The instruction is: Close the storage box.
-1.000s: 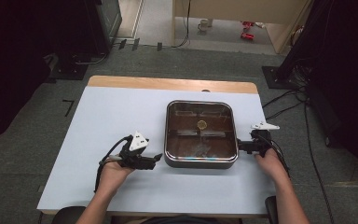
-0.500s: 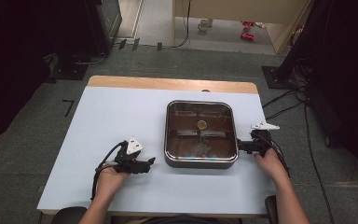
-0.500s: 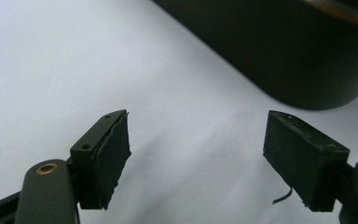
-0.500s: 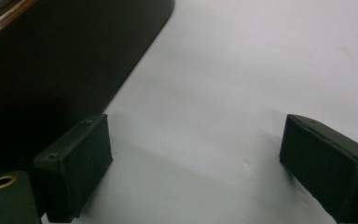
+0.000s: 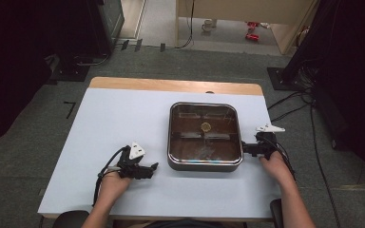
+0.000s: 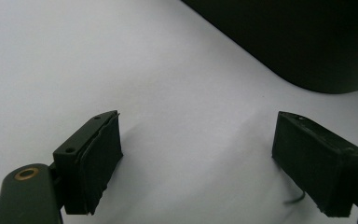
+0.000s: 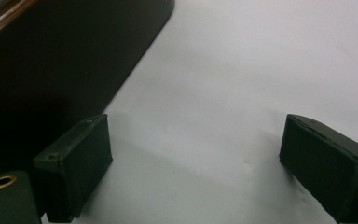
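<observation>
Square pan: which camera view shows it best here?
The high view: the whole square pan shows, shiny rim and brown inside. The left gripper view catches one dark rounded corner; the right gripper view catches its dark side wall and a sliver of rim.

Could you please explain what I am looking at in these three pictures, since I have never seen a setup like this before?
There is no robot here: a person sits at a pale table and holds hand-operated tongs in each hand. The wide picture comes from a fixed camera above, looking down on the table. The left tongs lie to the left of a square dark pan, apart from it; the right tongs sit right at the pan's right edge. The other two pictures come from small cameras riding on each pair of tongs, looking along their two black jaws. In both, the jaws stand wide apart over bare table with nothing between them, and the pan's dark side looms nearby. Nothing is held.
</observation>
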Demonstrator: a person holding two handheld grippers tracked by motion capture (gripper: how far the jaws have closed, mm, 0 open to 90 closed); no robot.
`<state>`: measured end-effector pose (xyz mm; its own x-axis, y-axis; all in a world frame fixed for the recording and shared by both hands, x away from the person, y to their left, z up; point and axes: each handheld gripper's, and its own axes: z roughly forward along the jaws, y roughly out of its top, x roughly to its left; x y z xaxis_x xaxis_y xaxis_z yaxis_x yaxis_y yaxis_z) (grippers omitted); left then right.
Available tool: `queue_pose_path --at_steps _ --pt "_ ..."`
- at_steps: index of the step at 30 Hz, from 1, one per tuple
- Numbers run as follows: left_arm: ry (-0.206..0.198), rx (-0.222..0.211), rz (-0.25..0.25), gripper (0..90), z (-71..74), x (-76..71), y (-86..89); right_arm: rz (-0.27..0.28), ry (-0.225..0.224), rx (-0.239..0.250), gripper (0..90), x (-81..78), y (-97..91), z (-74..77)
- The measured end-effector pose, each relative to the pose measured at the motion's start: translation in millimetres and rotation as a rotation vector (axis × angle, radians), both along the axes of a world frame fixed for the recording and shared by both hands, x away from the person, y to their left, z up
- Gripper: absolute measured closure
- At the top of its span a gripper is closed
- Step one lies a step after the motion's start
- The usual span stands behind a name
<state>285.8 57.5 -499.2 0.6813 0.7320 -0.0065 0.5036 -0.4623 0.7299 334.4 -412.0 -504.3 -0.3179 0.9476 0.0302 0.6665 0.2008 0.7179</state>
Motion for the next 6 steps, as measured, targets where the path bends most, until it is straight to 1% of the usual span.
queue_pose_path --at_steps 6 --pt "-0.003 0.002 0.0 15.4 -0.1 -0.7 0.0 0.0 0.0 0.0 8.5 0.0 0.0 0.0"
